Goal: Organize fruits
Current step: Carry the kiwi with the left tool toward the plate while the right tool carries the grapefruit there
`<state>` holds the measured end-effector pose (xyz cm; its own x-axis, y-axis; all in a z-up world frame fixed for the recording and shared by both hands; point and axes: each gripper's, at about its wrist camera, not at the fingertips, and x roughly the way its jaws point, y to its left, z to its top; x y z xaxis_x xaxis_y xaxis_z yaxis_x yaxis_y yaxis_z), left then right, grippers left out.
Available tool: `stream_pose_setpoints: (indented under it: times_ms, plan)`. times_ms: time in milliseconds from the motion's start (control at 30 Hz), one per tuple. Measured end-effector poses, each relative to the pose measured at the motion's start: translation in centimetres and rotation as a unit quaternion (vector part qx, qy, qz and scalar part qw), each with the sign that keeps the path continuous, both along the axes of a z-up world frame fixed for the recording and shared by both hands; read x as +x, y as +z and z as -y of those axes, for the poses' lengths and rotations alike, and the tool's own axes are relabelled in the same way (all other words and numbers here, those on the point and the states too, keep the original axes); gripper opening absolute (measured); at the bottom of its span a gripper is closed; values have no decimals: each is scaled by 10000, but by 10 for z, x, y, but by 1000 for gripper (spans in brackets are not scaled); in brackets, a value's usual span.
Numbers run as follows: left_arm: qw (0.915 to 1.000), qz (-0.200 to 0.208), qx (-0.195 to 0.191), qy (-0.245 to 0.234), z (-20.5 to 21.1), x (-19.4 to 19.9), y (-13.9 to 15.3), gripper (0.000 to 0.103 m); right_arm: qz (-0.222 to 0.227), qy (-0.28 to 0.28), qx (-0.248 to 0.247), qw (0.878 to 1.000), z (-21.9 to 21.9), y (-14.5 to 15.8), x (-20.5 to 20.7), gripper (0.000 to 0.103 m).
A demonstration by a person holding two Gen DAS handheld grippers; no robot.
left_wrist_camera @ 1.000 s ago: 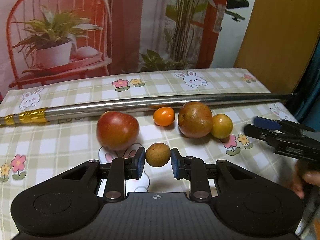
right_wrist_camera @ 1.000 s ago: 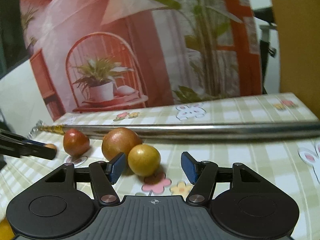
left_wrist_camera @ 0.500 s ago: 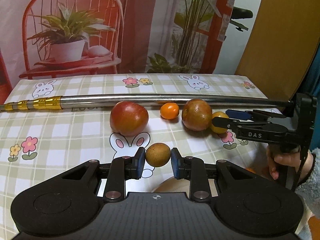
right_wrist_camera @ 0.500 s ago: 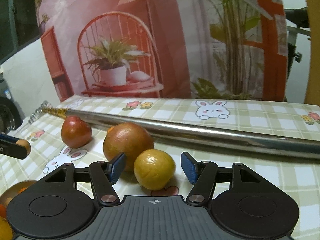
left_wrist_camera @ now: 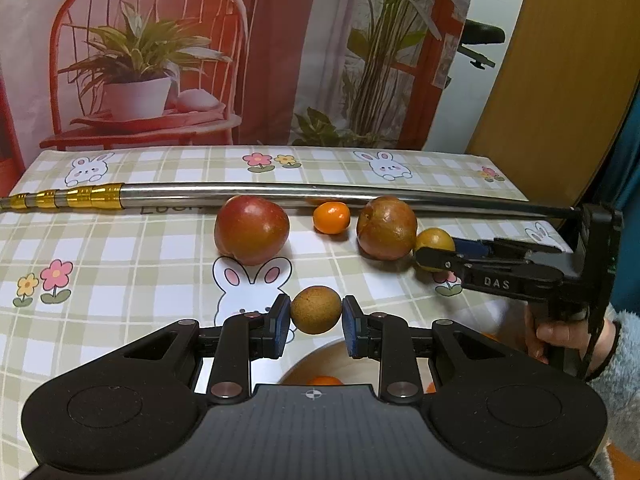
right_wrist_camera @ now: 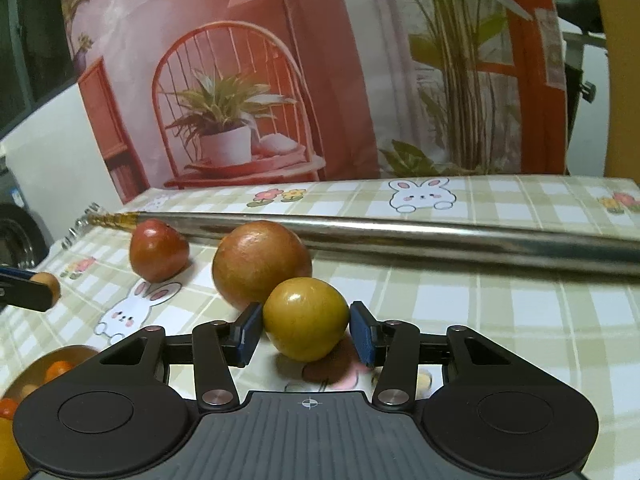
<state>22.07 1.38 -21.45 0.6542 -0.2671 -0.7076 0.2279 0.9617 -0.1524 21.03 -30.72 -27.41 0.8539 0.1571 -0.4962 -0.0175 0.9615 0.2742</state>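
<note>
My left gripper [left_wrist_camera: 316, 316] clamps a small brown fruit [left_wrist_camera: 316, 310] between its blue pads, above the wooden bowl [left_wrist_camera: 316, 366]. My right gripper [right_wrist_camera: 306, 330] brackets the yellow fruit [right_wrist_camera: 306, 318] on the checked tablecloth [right_wrist_camera: 500, 312]; the pads sit right at its sides, but I cannot tell whether they grip. It touches the larger russet fruit [right_wrist_camera: 260, 264] behind.

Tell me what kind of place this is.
Probably a home table dressed up for recording: a bunny-print checked tablecloth, loose fruit such as the red apple, and a printed backdrop of chair and plants.
</note>
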Motion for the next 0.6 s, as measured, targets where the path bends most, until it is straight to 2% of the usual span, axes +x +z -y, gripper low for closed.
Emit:
stream_pose_setpoints:
  times_ms: [233,433,600]
  plan:
    - [9998,-73,-118,149,-6,-10,-4,29,196,-68,213,9996,-4,-1,-26,44]
    - [9979,-271,-395,447,-23,-17,-8,29,210,-48,326,9992,-1,-1,-27,44]
    - [9968,-380,-428,565,-32,-26,-9,29,255,-72,396,9989,1,-1,-28,44]
